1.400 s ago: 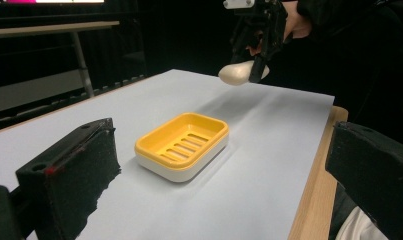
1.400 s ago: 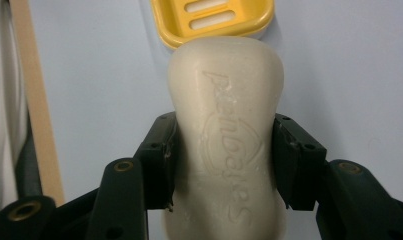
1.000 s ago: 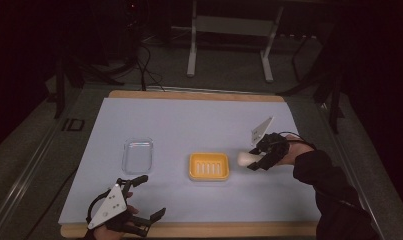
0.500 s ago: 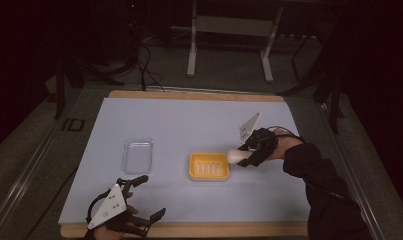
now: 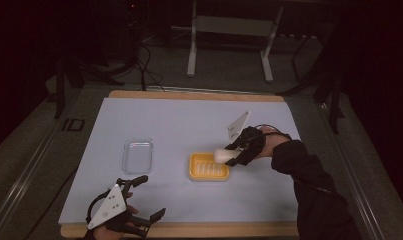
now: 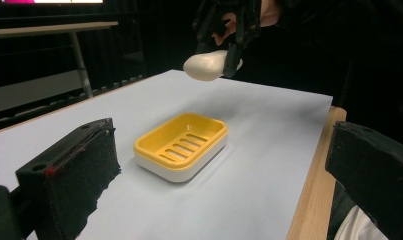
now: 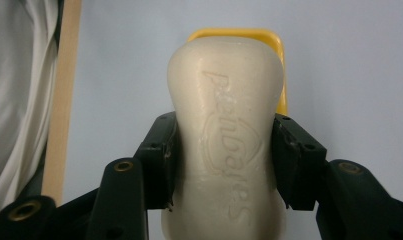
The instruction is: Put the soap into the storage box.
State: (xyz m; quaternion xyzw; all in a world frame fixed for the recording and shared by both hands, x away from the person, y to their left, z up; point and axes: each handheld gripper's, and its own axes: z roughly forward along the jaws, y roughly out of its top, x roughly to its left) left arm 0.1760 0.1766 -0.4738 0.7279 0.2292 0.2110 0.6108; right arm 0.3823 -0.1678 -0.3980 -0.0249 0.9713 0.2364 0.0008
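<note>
While my right gripper (image 5: 228, 154) clamps a pale soap bar (image 5: 222, 155) by its sides, the soap hangs in the air just above the right edge of the yellow dish (image 5: 209, 167). Left of the dish lies a clear tray (image 5: 138, 155). Nearer me than the dish, my left gripper (image 5: 151, 197) rests with jaws wide apart, holding nothing.
</note>
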